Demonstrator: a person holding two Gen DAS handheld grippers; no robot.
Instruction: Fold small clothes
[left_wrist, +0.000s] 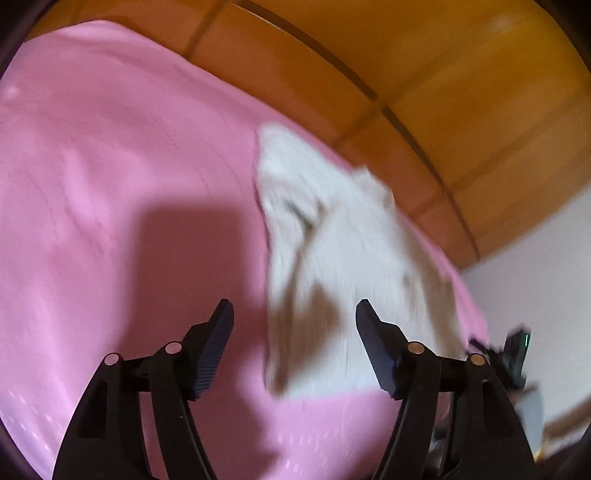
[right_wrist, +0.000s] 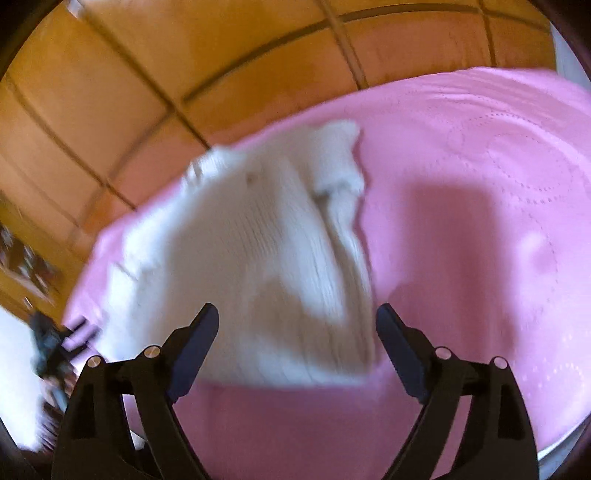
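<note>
One white ribbed knit garment lies folded on pink bedspread, centre frame, blurred. Left gripper and right gripper gape wide, holding nothing.

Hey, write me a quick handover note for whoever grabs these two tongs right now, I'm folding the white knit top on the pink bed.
Left tongs: open, nothing between them, above the top's near-left edge.
Right tongs: open, empty, above the top's near edge.
Top: white knit, lying on the pink cover towards the wooden headboard side, released by both tongs. One layer appears folded over along its right side; both views are blurred, so how neat the fold is cannot be told.
Done: seemingly at least one fold, top let go.
Left: check the fold, probably finish and straighten it.
</note>
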